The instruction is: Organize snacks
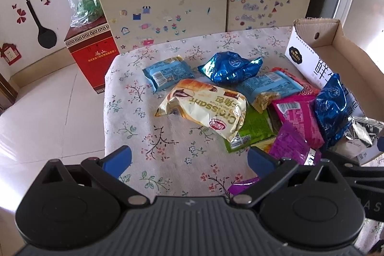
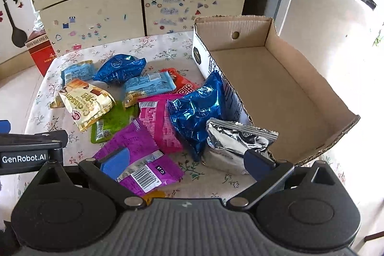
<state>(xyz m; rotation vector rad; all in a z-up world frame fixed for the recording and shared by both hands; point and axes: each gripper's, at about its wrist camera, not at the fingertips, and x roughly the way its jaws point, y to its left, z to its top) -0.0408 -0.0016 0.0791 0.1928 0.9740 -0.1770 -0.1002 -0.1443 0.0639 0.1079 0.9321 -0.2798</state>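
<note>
The right gripper (image 2: 184, 162), jaws apart and empty, hangs nearer than the left over the purple packet (image 2: 141, 160) on the worktop, its long axis running toward the cardboard box (image 2: 276, 88) on the right.

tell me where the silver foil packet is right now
In the right wrist view the silver foil packet lies on the floral tablecloth, against the cardboard box wall's near end, just right of a blue foil bag.

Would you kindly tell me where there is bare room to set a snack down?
The cardboard box floor is bare. Bare cloth lies between the croissant pack and the left tongs. From the purple packet to the box wall it is crowded.
</note>
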